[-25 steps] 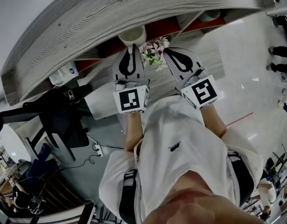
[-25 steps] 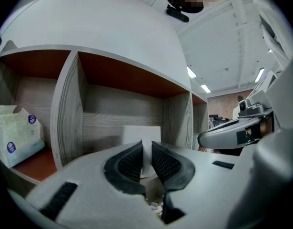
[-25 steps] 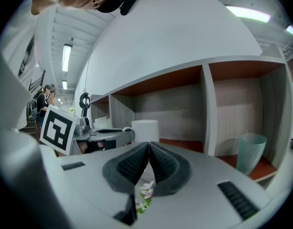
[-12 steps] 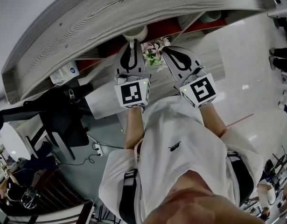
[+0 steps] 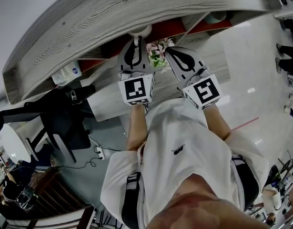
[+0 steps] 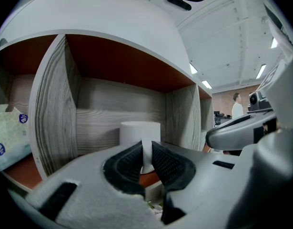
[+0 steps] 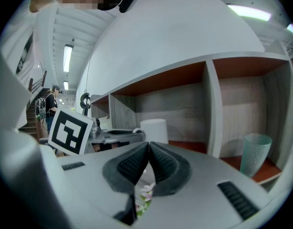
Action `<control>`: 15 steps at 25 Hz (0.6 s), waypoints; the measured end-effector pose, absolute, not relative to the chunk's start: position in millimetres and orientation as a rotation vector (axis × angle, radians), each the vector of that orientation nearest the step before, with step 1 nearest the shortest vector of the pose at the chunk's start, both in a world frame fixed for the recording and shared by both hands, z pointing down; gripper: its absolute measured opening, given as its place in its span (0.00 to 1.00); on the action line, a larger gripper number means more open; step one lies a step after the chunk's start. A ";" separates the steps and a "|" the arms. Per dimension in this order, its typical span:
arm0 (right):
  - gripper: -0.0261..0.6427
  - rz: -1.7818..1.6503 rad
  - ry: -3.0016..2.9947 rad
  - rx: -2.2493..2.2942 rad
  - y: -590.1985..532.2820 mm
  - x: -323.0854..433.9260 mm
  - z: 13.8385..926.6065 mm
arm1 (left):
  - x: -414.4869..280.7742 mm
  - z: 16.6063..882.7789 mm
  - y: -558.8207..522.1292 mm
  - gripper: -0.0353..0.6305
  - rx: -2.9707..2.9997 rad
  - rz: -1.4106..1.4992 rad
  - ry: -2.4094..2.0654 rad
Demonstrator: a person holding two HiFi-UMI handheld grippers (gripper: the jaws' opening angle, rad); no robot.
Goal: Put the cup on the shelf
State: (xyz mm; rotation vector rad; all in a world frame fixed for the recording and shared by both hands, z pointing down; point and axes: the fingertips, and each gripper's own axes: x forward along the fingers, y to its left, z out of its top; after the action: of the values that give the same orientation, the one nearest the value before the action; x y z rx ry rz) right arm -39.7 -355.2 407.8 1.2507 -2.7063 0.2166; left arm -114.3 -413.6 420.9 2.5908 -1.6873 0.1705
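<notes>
Cup pinched by thin handle (looks like) in left gripper, jaws nearly closed on it; right gripper clamped on nothing, parked alongside; cup inside shelf bay, can't tell if base seated; I'd lower till flat, then release.

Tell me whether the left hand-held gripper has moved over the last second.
Yes. In the head view the left hand-held gripper has slid towards the shelf, taking the cup further in under its top.
</notes>
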 end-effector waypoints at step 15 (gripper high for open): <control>0.08 0.190 -2.709 1.257 -349.9 -38.3 403.2 | -107.2 419.2 -411.4 0.22 2.620 0.240 -1.687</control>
State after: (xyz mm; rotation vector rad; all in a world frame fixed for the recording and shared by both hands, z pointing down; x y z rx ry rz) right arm -38.3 -349.9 403.2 1.2565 -2.7091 0.1902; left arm -107.2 -411.4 419.2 2.6197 -1.6875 0.2399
